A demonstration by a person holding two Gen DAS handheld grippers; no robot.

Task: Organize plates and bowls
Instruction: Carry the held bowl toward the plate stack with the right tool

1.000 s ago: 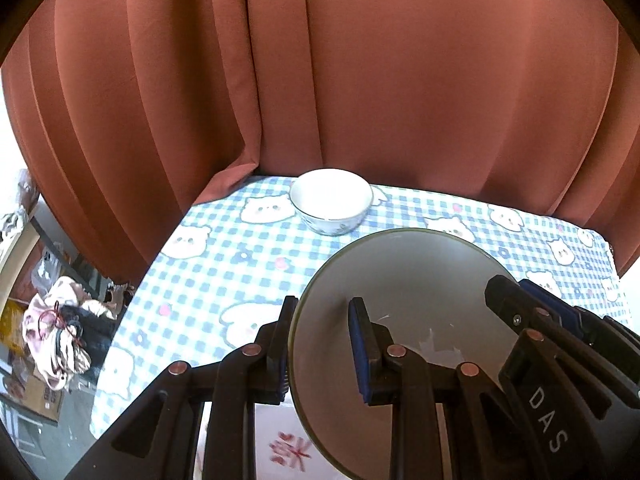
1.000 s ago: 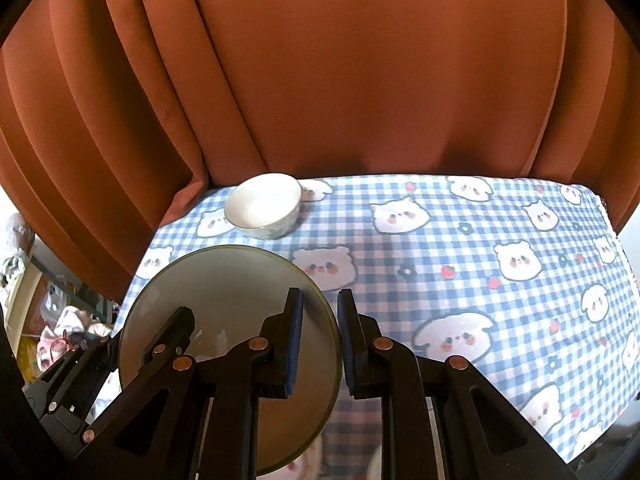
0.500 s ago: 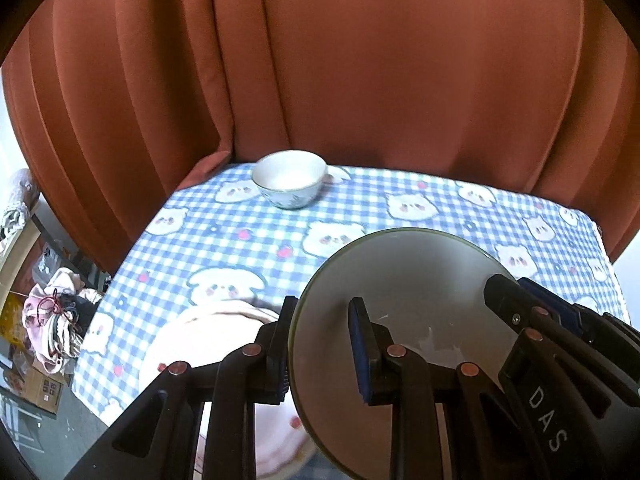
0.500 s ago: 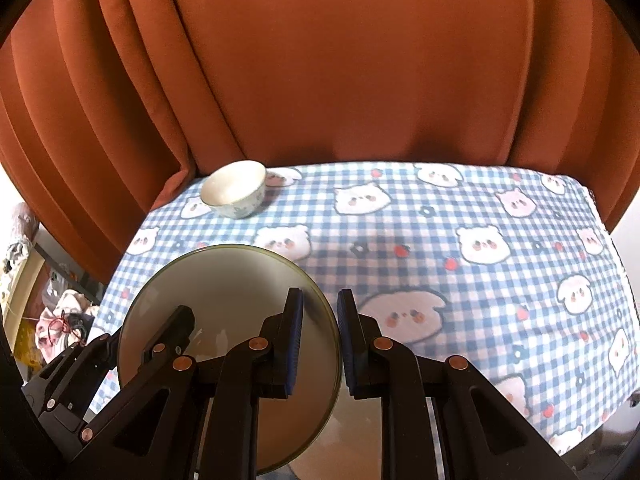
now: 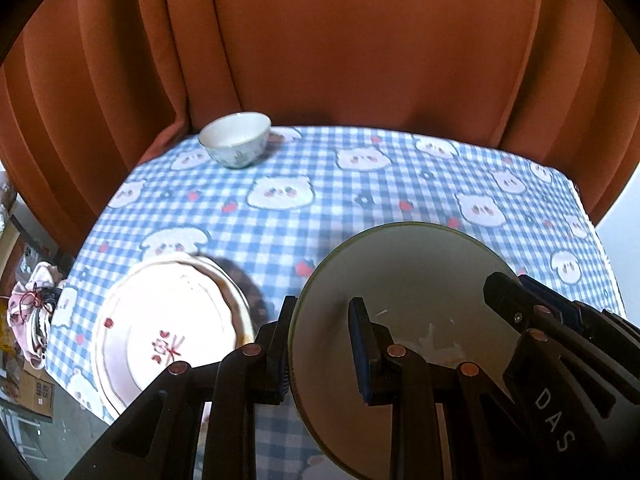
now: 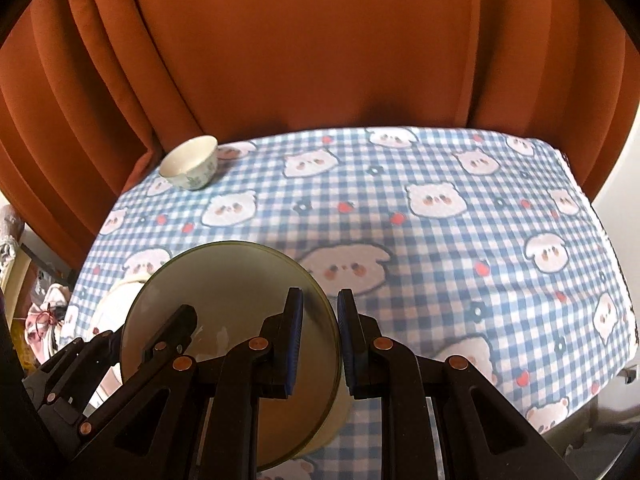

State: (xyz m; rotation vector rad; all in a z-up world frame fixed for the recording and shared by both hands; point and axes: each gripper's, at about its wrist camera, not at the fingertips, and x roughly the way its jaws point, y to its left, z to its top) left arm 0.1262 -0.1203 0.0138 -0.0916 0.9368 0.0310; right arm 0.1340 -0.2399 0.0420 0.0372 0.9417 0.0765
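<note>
The green plate (image 5: pixel 404 292) is up in the air, held flat above the checked tablecloth (image 6: pixel 440 240). The left gripper (image 5: pixel 322 344) pinches the plate's left edge, one finger under and one on top. The right gripper (image 6: pixel 320 336) pinches the plate's right edge the same way. So both claws share one plate.

The pink flower plates (image 5: pixel 168 320) sit on the cloth, down and to the left of the green plate, close to the left gripper. I think the green plate should go on that pile, so it must slide left and come down.

The little white bowl (image 5: pixel 235 145) sits far behind the green plate, near the orange curtain (image 5: pixel 360 40).
</note>
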